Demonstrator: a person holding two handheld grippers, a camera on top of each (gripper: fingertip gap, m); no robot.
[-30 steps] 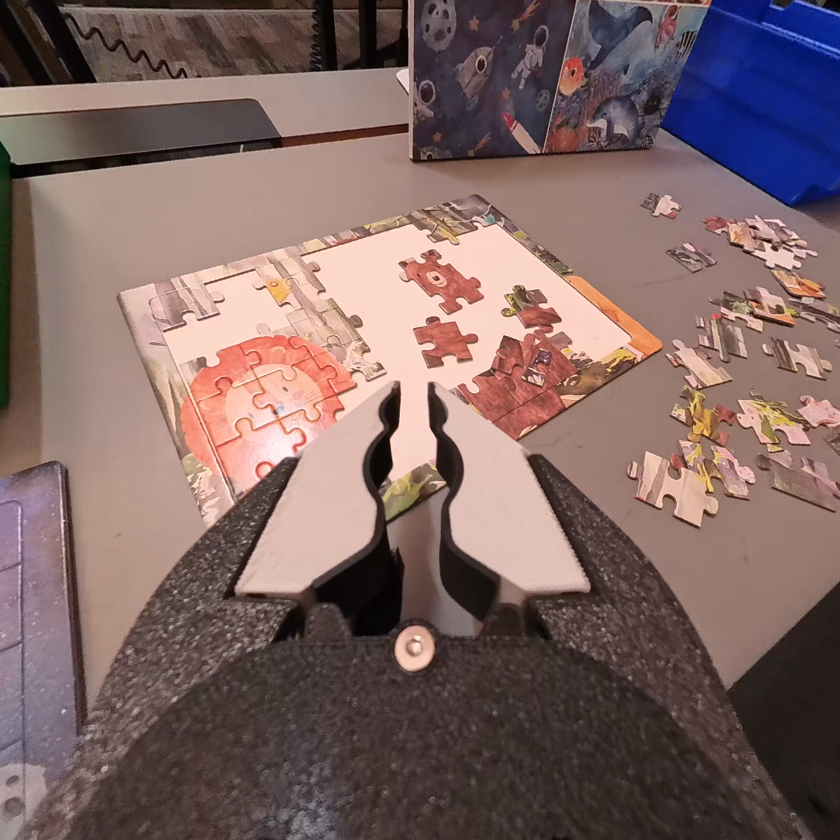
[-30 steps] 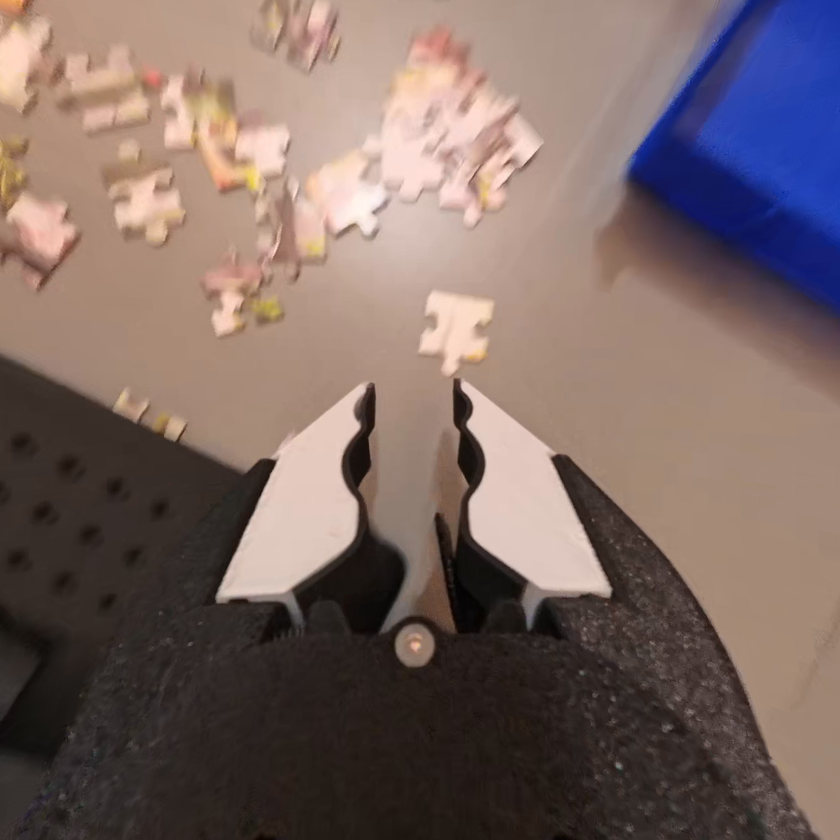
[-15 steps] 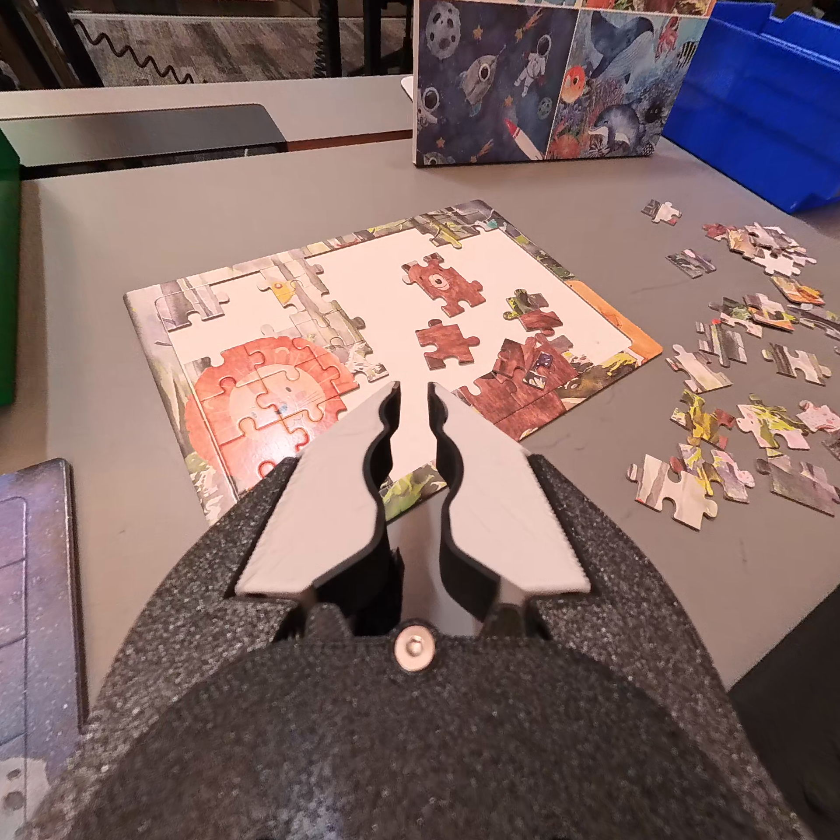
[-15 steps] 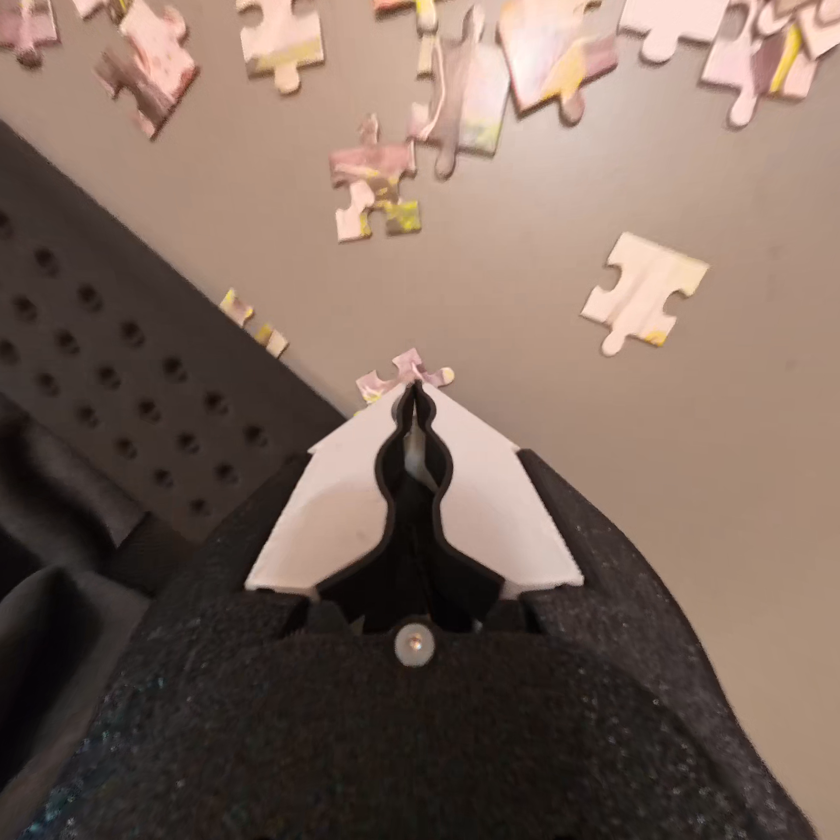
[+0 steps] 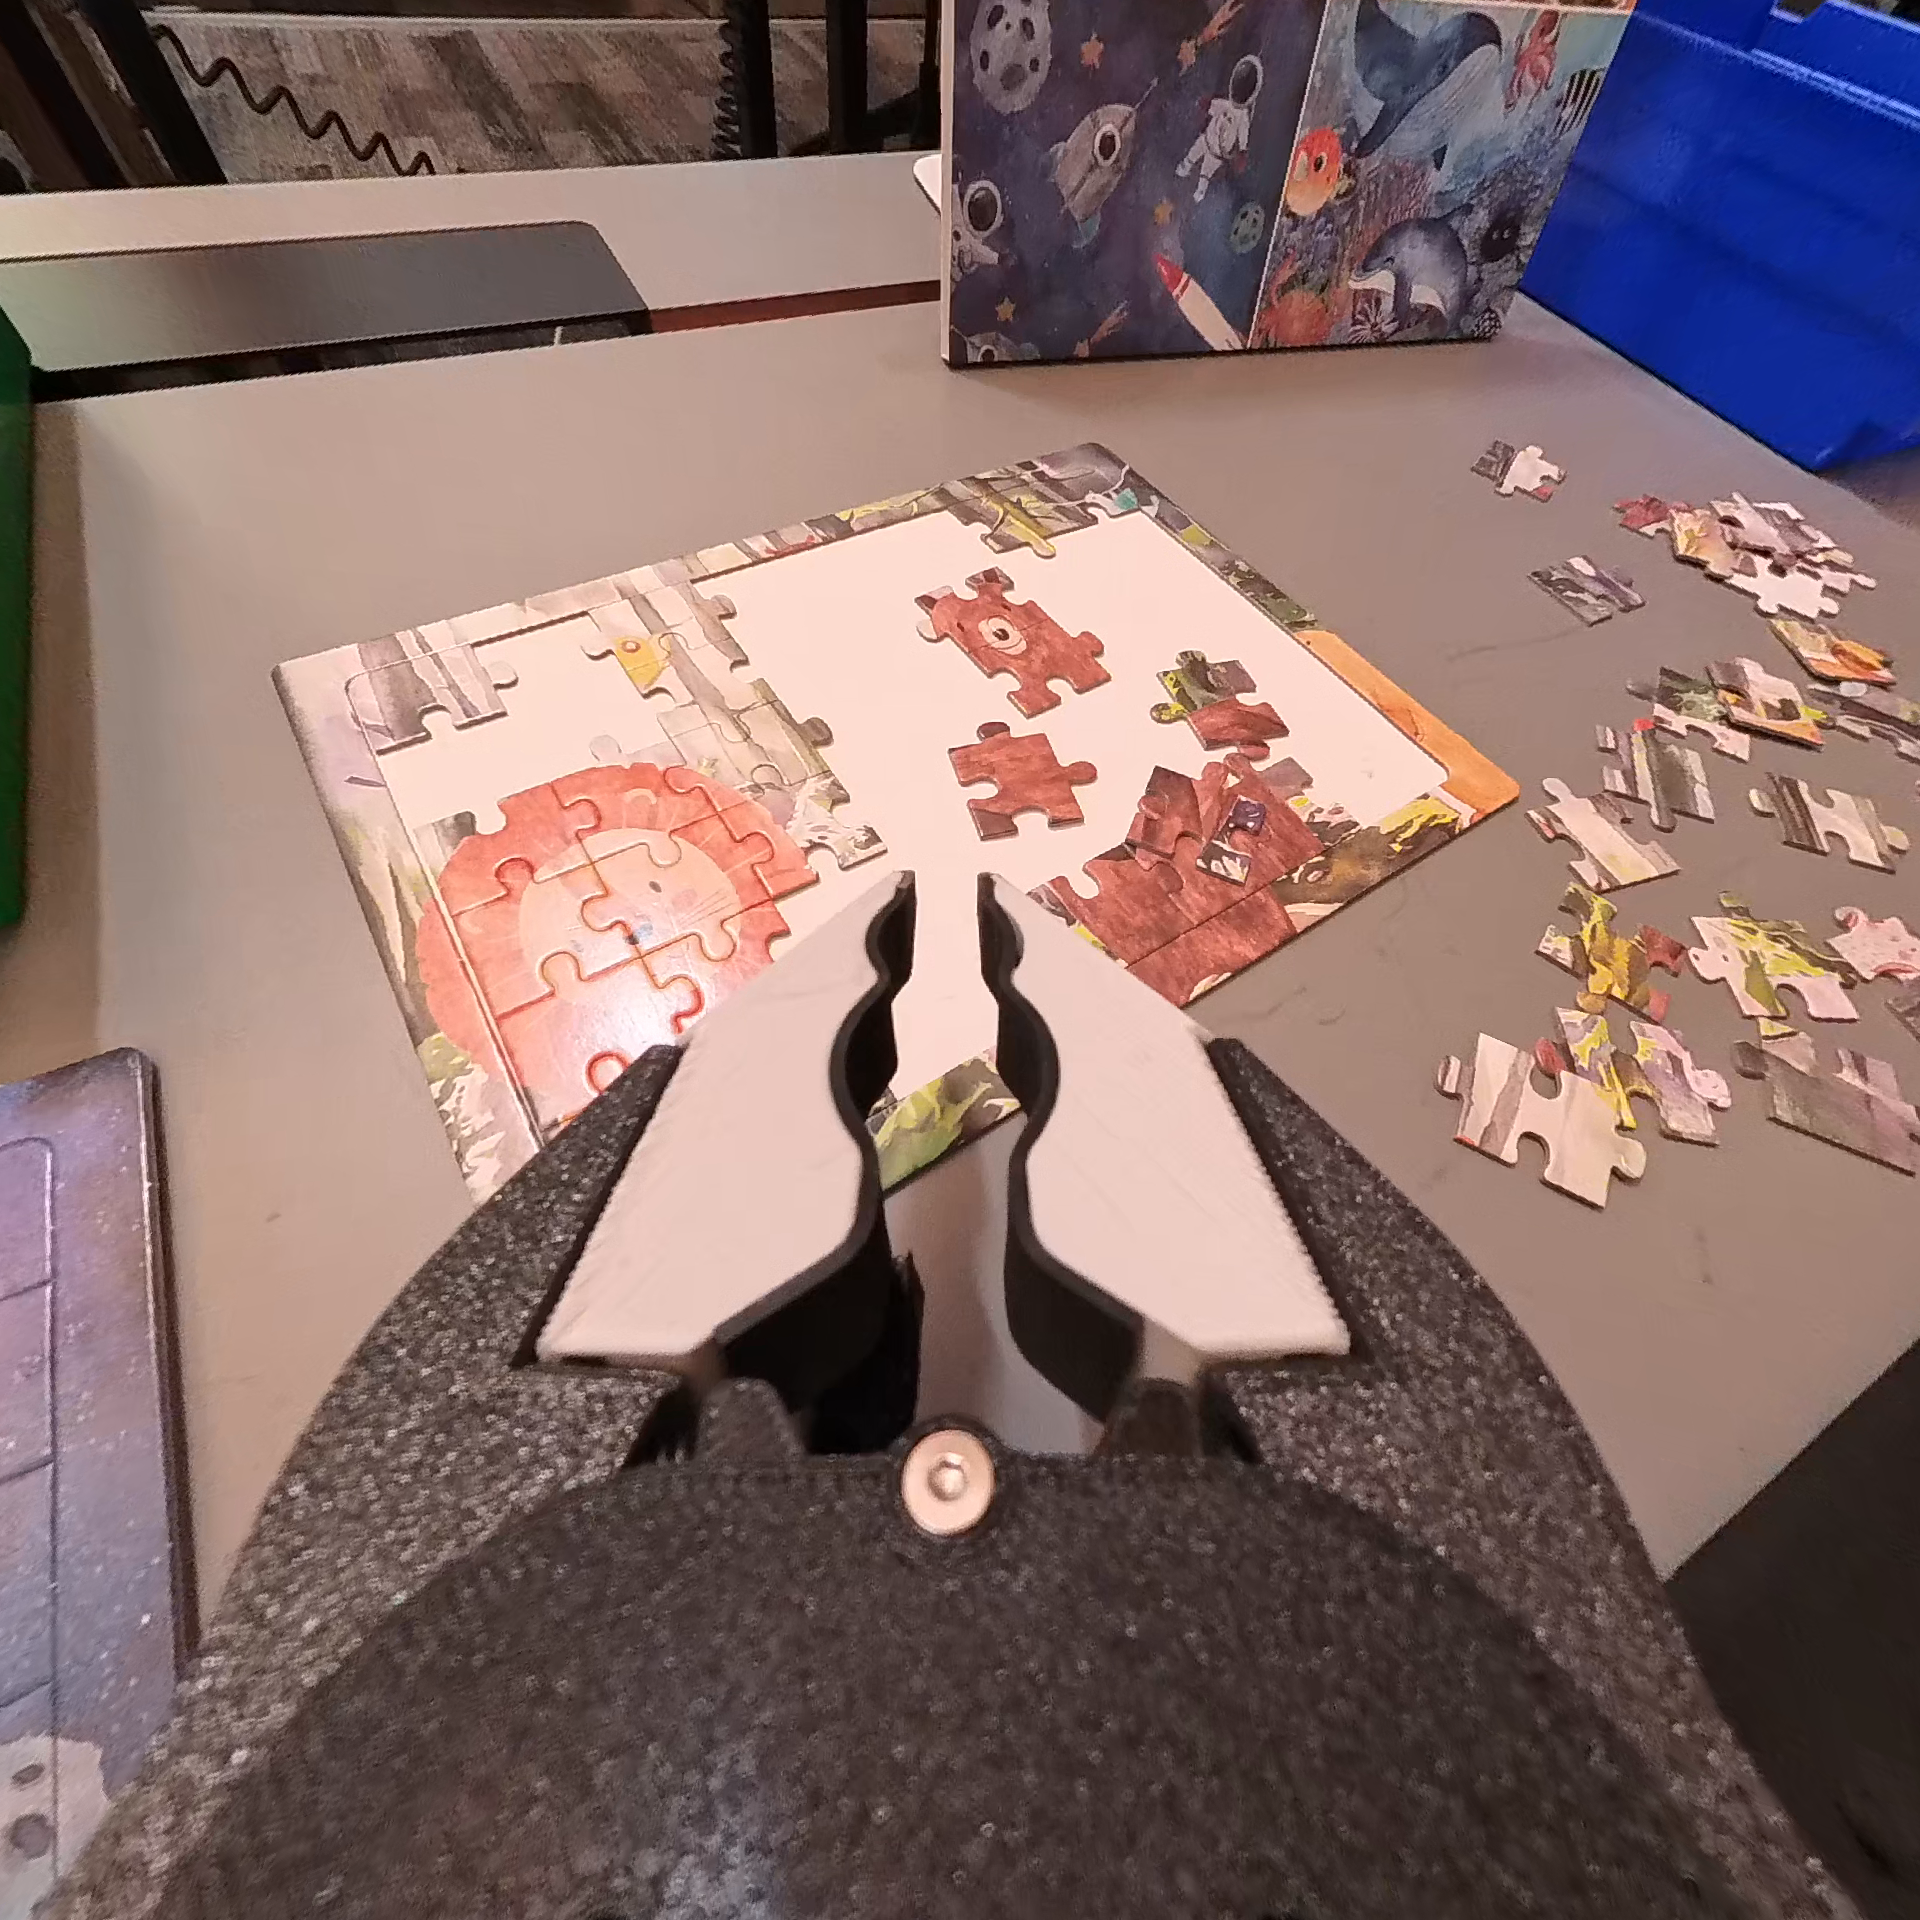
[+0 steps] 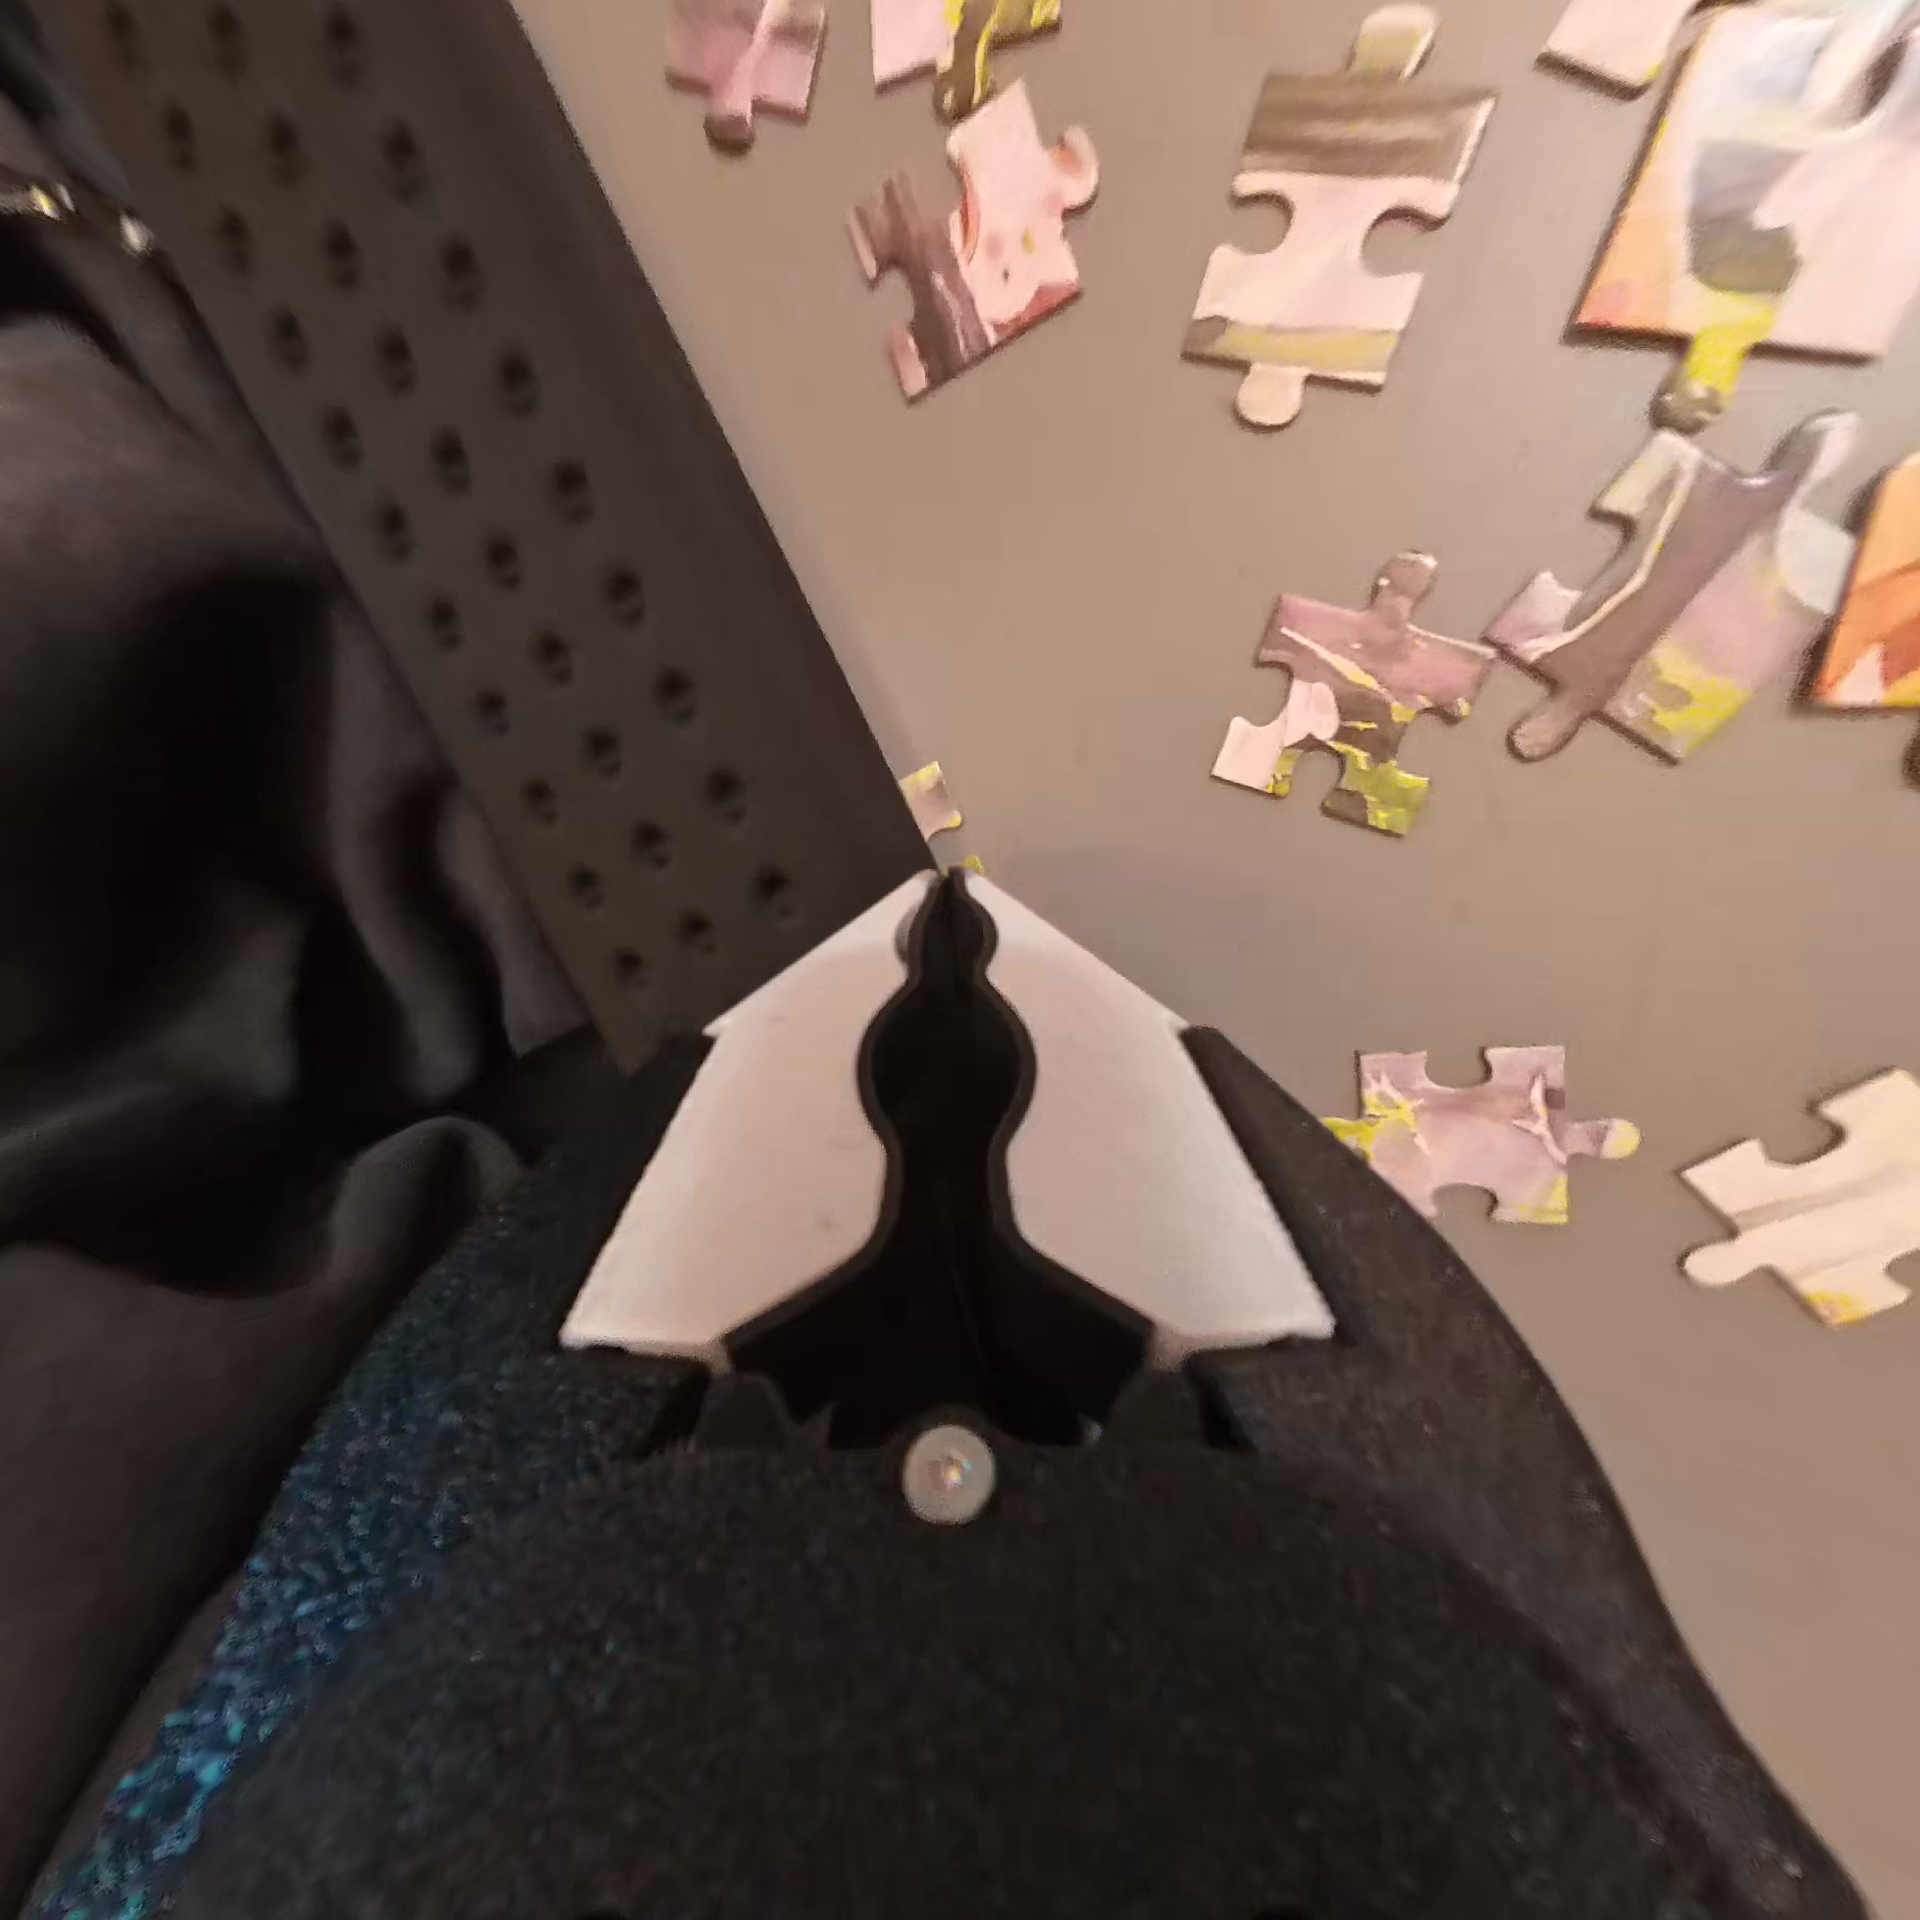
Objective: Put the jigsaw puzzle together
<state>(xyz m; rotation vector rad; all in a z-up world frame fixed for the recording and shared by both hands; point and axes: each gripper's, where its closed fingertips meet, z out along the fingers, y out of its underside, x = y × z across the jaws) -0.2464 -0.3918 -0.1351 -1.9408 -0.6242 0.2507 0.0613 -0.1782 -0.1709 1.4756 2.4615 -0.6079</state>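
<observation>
From my left wrist view, my left gripper (image 5: 945, 883) hangs over the near edge of the puzzle board (image 5: 1382, 675), its jaws a narrow gap apart and holding nothing. The board lies flat on the grey table (image 5: 520, 499). An orange lion (image 5: 613, 914) is put together at its near left, with grey pieces joined above it. A brown bear piece (image 5: 1013, 644) and another brown piece (image 5: 1013, 781) lie loose on the white middle of the board, apart from each other, and a brown block (image 5: 1195, 883) sits joined at the near right. Loose pieces (image 5: 1704, 831) are scattered on the table to the right of the board. Behind the board stands the puzzle box (image 5: 1247, 177), with a blue bin (image 5: 1766, 208) just to its right. A dark flat board (image 5: 73, 1351) lies at the near left

From my right wrist view, my right gripper (image 6: 948, 881) is at the table edge (image 6: 1039, 623), fingertips closed together. A small yellow-and-white piece (image 6: 932, 798) shows just past the tips; I cannot tell whether I am pinching it. Loose pieces (image 6: 1361, 717) lie on the table to the right, several of them apart from one another. To the left are a black perforated panel (image 6: 468, 468) and dark cloth (image 6: 156, 831)
</observation>
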